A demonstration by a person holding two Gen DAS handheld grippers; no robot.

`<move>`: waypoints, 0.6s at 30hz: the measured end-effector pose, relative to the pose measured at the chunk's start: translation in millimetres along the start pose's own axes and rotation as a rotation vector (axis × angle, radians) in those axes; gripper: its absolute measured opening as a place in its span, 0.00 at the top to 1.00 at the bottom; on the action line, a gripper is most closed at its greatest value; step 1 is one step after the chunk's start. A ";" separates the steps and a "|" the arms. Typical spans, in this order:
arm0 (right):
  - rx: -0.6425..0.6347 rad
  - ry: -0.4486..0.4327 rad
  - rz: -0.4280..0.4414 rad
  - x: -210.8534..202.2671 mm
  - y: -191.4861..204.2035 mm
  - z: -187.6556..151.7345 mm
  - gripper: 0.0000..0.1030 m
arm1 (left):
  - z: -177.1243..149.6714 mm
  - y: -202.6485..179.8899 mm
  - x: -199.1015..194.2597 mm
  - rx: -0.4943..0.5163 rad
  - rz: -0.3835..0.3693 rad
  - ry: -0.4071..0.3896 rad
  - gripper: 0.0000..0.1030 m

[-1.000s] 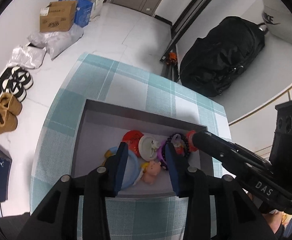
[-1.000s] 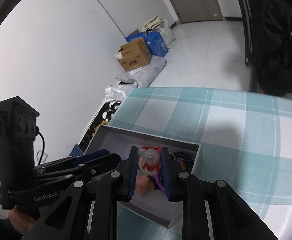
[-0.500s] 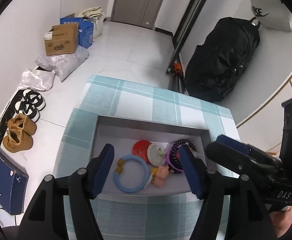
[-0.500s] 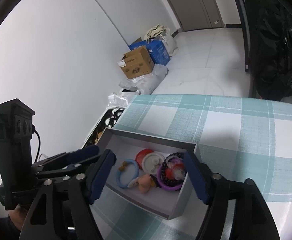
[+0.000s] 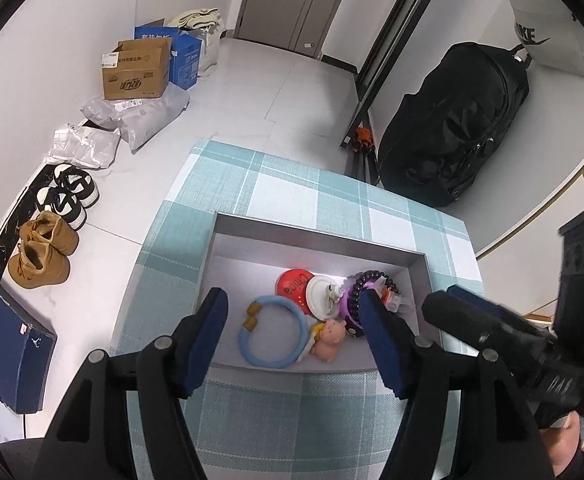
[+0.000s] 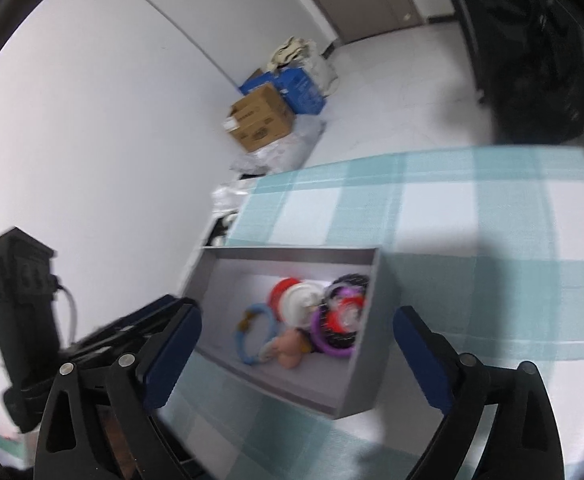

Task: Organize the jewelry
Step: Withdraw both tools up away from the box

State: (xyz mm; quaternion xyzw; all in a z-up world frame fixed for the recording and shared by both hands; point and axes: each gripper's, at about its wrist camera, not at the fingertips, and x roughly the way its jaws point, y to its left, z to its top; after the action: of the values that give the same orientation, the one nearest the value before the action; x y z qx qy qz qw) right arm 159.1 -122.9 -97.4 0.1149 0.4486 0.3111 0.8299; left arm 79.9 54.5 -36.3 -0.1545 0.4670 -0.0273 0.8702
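A grey tray [image 5: 316,236] sits on the checked cloth and holds the jewelry. Inside lie a blue ring bracelet [image 5: 248,350], a red disc [image 5: 292,282], a white disc [image 5: 320,296], dark and purple beaded bracelets [image 5: 372,276] and a pink pig figure [image 5: 330,338]. My left gripper [image 5: 291,298] hovers open above the tray's near side, gripping nothing. My right gripper [image 6: 298,314] hangs over the same tray [image 6: 292,254], its jaws opening wide and empty. Below them lie the blue ring [image 6: 241,344] and the purple bracelet [image 6: 332,346]. That view is blurred.
The table wears a teal checked cloth [image 5: 292,184]. On the floor to the left are shoes [image 5: 44,252], a blue shoe box [image 5: 4,344], a cardboard box [image 5: 136,68] and grey parcels. A black bag [image 5: 452,132] and a folded stand stand behind the table.
Both grippers have opened from narrow to wide and drawn back a little from the tray. The small piece that was between the right fingers now lies in the tray.
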 end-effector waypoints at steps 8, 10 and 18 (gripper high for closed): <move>-0.177 -0.069 -0.047 -15.0 26.0 -6.7 0.04 | -2.5 -1.7 -7.8 0.023 0.014 -0.022 0.39; -0.189 -0.096 -0.049 -20.5 25.8 -8.7 0.04 | -3.6 -3.0 -10.7 0.035 0.018 -0.035 0.39; -0.256 -0.198 -0.046 -45.0 34.6 -21.9 0.04 | -8.5 -3.7 -22.4 0.063 0.059 -0.093 0.39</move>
State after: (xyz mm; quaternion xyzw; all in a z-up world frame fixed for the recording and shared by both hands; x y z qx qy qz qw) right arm 108.7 -125.7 -63.4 0.0283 0.3237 0.3339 0.8848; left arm 60.6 53.3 -21.6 -0.1143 0.4293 -0.0092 0.8959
